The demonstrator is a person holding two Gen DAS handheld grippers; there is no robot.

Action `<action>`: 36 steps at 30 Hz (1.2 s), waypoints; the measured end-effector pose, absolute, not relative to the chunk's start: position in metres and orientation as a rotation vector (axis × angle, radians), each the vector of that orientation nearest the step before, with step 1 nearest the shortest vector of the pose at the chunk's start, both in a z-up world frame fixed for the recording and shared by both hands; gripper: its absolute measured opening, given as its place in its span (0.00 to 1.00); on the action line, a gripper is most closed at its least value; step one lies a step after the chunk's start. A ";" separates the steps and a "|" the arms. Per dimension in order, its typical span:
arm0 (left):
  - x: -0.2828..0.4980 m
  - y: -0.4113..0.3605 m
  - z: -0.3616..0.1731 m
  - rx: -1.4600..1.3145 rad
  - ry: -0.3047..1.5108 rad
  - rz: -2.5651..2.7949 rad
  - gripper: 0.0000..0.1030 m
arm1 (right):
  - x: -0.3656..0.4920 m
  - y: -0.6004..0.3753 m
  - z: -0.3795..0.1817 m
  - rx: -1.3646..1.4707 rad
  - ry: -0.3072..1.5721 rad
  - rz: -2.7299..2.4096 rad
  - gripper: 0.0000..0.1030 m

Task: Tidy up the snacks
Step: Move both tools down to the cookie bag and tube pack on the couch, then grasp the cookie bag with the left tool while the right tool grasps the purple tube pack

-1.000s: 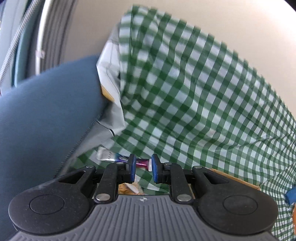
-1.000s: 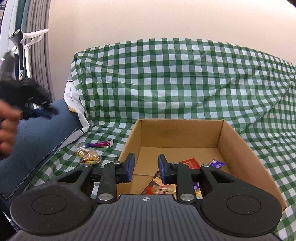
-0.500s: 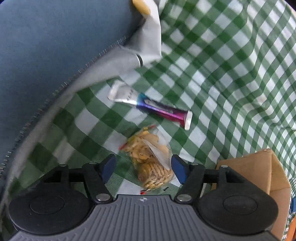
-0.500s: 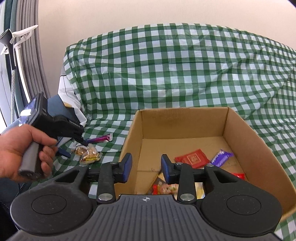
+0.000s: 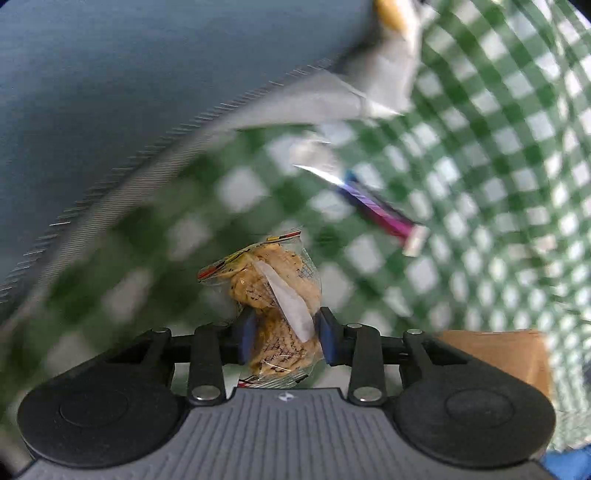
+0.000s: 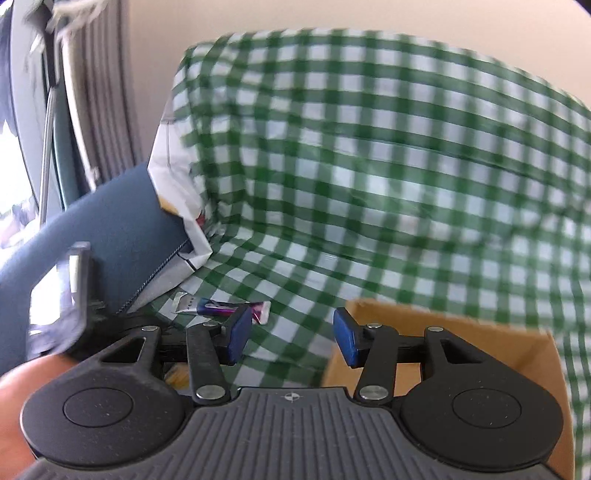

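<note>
The left gripper [image 5: 284, 334] is closing, its pads against a cookie bag [image 5: 275, 306] on the checked cloth [image 5: 480, 184]. The right gripper [image 6: 291, 338] is opening, empty. Beyond lie a purple bar [image 6: 221, 307] and the box [image 6: 480, 332].

Cookie packet [image 5: 275, 295]: clear, glossy plastic film, crinkled, with a white seam strip; rough-faced biscuits show through.

Snack bar [image 5: 373, 201]: shiny foil-like wrapper, silver to purple to pink, with bright glare; blurred.

Checked cloth [image 5: 498, 184]: woven green-and-white fabric, matt, lying in soft folds.

Blue cushion [image 5: 129, 74]: matt cloth with a fine weave; a toothed zip runs along its edge.

Cardboard box [image 6: 461, 325]: plain brown card, matt, raw-cut rim.

Left gripper [image 5: 284, 334]: black matt plastic arms, ribbed grey plastic body, small shiny metal pins, blue pads that look rubbery.

Right gripper [image 6: 291, 334]: same make and finish.

Wall [image 6: 332, 14]: smooth, matt, cream.
</note>
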State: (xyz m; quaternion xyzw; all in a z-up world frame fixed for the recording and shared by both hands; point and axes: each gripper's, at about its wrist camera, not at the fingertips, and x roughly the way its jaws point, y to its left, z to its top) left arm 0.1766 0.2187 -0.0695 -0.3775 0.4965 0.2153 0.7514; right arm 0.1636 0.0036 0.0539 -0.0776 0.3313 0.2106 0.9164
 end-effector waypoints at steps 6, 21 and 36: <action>0.160 0.225 -0.071 -0.838 1.107 0.552 0.40 | 0.222 0.090 -0.002 -0.418 0.749 0.544 0.49; 0.164 0.230 -0.075 -0.886 1.137 0.549 0.41 | 0.288 0.185 -0.111 -0.828 0.831 0.763 0.61; 0.163 0.229 -0.077 -0.844 1.112 0.528 0.40 | 0.267 0.148 -0.058 -0.607 0.922 0.783 0.04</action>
